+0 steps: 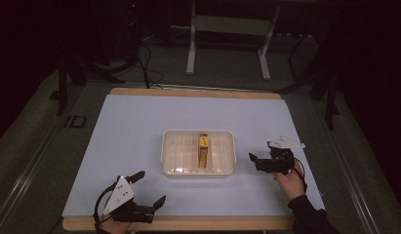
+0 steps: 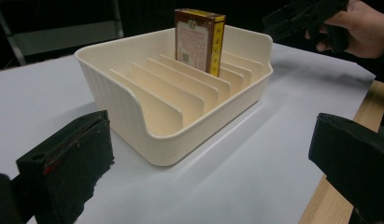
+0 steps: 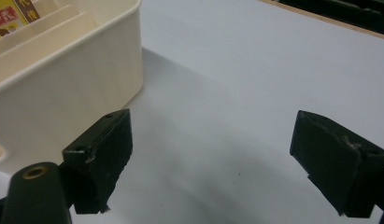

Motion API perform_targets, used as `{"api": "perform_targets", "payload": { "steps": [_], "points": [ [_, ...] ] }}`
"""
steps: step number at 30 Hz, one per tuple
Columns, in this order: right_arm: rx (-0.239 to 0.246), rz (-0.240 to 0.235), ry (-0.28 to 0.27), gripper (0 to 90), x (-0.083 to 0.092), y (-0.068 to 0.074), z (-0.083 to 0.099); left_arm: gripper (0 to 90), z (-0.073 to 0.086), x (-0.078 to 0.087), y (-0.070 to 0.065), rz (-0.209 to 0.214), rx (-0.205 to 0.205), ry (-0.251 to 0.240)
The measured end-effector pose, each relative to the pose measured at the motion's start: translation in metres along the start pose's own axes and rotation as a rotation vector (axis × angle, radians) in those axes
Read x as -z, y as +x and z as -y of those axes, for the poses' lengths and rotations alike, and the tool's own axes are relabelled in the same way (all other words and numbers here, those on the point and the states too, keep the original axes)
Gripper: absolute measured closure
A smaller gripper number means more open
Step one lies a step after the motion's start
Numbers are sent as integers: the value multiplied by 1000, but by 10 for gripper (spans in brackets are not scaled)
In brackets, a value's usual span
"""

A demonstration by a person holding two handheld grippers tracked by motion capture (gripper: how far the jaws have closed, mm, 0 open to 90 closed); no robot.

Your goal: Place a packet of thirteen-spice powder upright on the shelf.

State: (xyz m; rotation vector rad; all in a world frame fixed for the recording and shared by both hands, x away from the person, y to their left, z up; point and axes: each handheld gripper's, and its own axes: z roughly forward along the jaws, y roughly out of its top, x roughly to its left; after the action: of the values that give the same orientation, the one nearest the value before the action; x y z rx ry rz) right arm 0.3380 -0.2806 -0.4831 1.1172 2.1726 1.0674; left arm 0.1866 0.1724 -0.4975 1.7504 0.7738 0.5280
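A cream slotted tray (image 1: 223,152) sits mid-table on the white sheet. A yellow and brown box (image 1: 203,150) stands on edge in one of its middle slots. My left gripper (image 1: 149,188) is open near the front left edge, well short of the tray. In the left gripper view the tray (image 2: 133,107) and the upright box (image 2: 199,39) lie ahead of the wide-apart jaws, which hold nothing. My right gripper (image 1: 255,162) is open just right of the tray. The right gripper view has the tray's wall (image 3: 63,93) at the left and bare sheet between the jaws.
The white sheet (image 1: 139,126) covers a wooden table whose edge (image 1: 188,223) shows at the front. A metal frame's legs (image 1: 190,53) and cables (image 1: 147,68) stand on the floor behind the table. The other hand (image 2: 362,28) is in the left gripper view's top right.
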Motion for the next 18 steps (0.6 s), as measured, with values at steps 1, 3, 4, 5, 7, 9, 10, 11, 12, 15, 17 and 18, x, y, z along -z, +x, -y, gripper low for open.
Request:
{"api": "perform_targets", "payload": {
  "steps": [1, 3, 4, 5, 7, 9, 10, 11, 12, 15, 17, 18],
  "points": [
    [0, 0, 0, 130, 0, 0, 0, 0, 0, 0, 0, 0, 0, 0],
    [-14, 15, -15, 130, 4, 1, 3, 0, 0, 0, 0, 1, 0, -1],
    [-20, 20, -20, 130, 5, 2, 5, 0, 0, 0, 0, 0, 0, 0],
    [-22, 28, -23, 130, 6, 2, 6, 0, 0, 0, 0, 0, -2, 2],
    [-32, 37, -41, 130, 8, 2, 9, 0, 0, 0, 0, 1, -4, 3],
    [-25, 51, -50, 130, 8, 2, 11, 0, 0, 0, 0, 4, -4, 4],
    [-28, 54, -55, 130, 8, 2, 11, 0, 0, -1, 0, 5, -3, 4],
    [-31, 60, -61, 130, 8, 2, 11, 0, 0, -1, 0, 5, -2, 5],
    [-27, 65, -66, 130, 7, 2, 11, 0, 0, -1, -1, 5, -2, 7],
    [-20, 62, -70, 131, 6, 1, 10, 0, 0, -1, -1, 7, -1, 7],
    [-22, 63, -72, 131, 5, 1, 10, 0, 0, -2, -1, 7, -4, 10],
    [-21, 58, -71, 131, 5, 1, 10, 0, 0, -2, -1, 8, -4, 10]
  ]
}}
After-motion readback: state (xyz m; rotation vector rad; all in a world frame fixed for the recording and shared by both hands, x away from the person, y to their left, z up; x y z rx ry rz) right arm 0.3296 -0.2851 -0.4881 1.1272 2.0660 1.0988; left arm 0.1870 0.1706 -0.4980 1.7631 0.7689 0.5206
